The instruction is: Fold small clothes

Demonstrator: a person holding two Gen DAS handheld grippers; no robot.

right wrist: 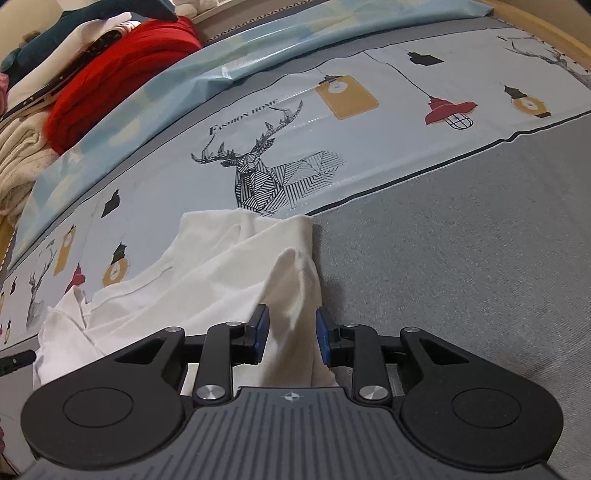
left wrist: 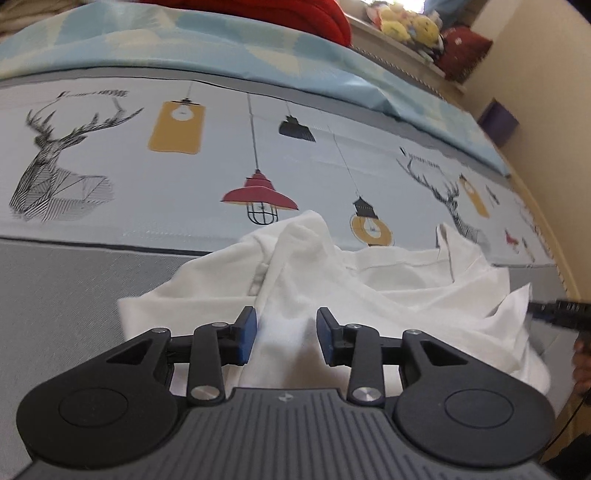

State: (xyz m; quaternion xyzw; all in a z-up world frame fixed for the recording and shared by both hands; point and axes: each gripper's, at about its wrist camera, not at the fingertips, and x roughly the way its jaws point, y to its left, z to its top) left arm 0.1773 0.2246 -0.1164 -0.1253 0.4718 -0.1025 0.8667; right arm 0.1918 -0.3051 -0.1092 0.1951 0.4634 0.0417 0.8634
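Note:
A small white garment (left wrist: 332, 280) lies rumpled on the grey bed cover; it also shows in the right wrist view (right wrist: 221, 273). My left gripper (left wrist: 286, 334) is open, its blue pads on either side of a raised fold of the white cloth. My right gripper (right wrist: 291, 332) is open too, with a raised ridge of the same garment between its pads near the garment's right edge. Neither pair of pads presses the cloth. The tip of the right gripper (left wrist: 554, 312) shows at the right edge of the left wrist view.
The bed sheet (left wrist: 184, 166) has deer and lamp prints, with a grey band (right wrist: 461, 240) in front. A light blue blanket (left wrist: 221, 48) lies behind. A red garment (right wrist: 122, 74) and a pile of clothes (right wrist: 22, 158) sit at the far side. Plush toys (left wrist: 406, 22) line a shelf.

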